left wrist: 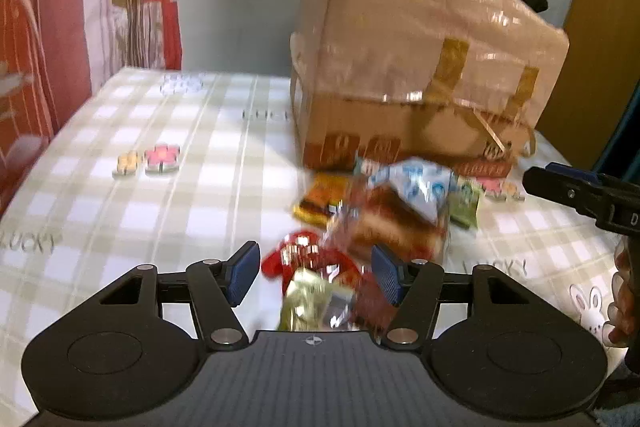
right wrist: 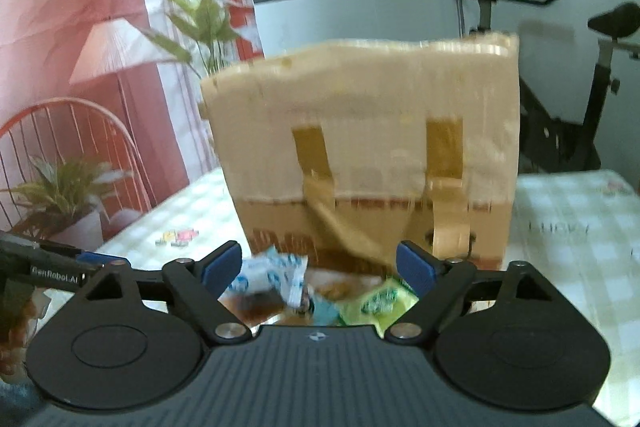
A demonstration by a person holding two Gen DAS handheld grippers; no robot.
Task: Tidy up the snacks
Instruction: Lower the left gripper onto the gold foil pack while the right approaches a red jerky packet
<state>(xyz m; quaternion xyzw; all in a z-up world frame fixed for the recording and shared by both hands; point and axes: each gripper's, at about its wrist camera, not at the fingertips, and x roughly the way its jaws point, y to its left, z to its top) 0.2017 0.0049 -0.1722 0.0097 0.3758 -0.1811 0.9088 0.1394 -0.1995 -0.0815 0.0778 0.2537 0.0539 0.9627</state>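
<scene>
Judging by the snack packets heaped before the paper bag, you've sorted nothing; both your left gripper and right gripper hang unclenched, empty.

Each view is taken from just behind a gripper, looking forward and down along its fingers at the table. The left view is tilted down more. The big paper bag and the snack pile are seen close up in both views.
</scene>
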